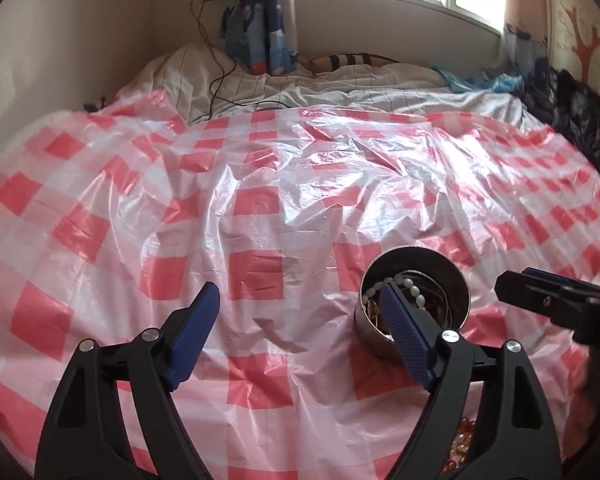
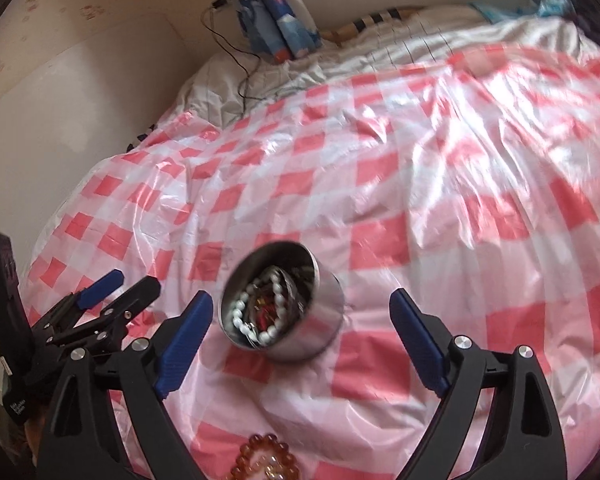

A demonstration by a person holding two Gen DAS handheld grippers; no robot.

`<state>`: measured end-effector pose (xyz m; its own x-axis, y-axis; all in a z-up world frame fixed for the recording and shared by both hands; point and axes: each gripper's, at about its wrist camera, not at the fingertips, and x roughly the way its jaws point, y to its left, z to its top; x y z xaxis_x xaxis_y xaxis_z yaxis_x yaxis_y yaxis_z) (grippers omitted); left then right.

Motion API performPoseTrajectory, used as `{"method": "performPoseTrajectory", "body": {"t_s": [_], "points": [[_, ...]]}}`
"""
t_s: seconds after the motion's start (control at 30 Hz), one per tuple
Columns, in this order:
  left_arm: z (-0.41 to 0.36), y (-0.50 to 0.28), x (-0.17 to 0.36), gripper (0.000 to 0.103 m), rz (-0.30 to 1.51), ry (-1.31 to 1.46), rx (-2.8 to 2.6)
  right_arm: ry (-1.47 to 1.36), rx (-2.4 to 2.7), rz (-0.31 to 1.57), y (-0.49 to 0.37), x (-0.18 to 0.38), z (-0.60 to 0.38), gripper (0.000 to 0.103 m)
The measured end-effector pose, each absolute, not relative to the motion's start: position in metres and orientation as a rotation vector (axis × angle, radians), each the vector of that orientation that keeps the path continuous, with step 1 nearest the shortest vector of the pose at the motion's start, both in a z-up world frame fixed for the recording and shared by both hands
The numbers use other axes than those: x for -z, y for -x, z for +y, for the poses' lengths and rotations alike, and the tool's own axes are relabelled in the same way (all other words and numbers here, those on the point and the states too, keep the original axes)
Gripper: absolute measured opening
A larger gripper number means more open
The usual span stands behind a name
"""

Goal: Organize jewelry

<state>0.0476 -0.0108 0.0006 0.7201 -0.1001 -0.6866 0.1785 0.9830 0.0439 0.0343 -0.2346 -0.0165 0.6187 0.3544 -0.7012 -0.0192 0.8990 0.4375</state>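
Right wrist view shows both grippers' fingers apart, so the round tin (image 2: 284, 304) on the soft bed (image 2: 420, 160) may tip and spill its white beads (image 2: 260, 316).

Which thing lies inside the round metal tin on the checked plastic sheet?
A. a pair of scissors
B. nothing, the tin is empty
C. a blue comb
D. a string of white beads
D: the right wrist view shows a string of white beads curled inside the open metal tin, with other small jewelry around it.
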Motion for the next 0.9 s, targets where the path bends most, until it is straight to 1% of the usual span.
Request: {"method": "performPoseTrajectory", "body": {"t_s": [0.1, 0.23, 0.6, 0.9], "points": [[-0.015, -0.044, 0.002, 0.082, 0.754, -0.138, 0.160, -0.463, -0.217, 0.911, -0.028, 0.023, -0.252, 0.086], [-0.019, -0.039, 0.006, 0.084, 0.762, -0.163, 0.164, -0.456, -0.214, 0.938, -0.017, 0.026, -0.263, 0.087], [-0.036, -0.024, 0.023, 0.085, 0.774, -0.298, 0.187, -0.235, -0.320, 1.014, 0.009, 0.031, -0.227, 0.088], [-0.037, -0.014, 0.019, 0.085, 0.736, -0.347, 0.174, -0.199, -0.336, 1.030, 0.020, 0.032, -0.220, 0.088]]}}
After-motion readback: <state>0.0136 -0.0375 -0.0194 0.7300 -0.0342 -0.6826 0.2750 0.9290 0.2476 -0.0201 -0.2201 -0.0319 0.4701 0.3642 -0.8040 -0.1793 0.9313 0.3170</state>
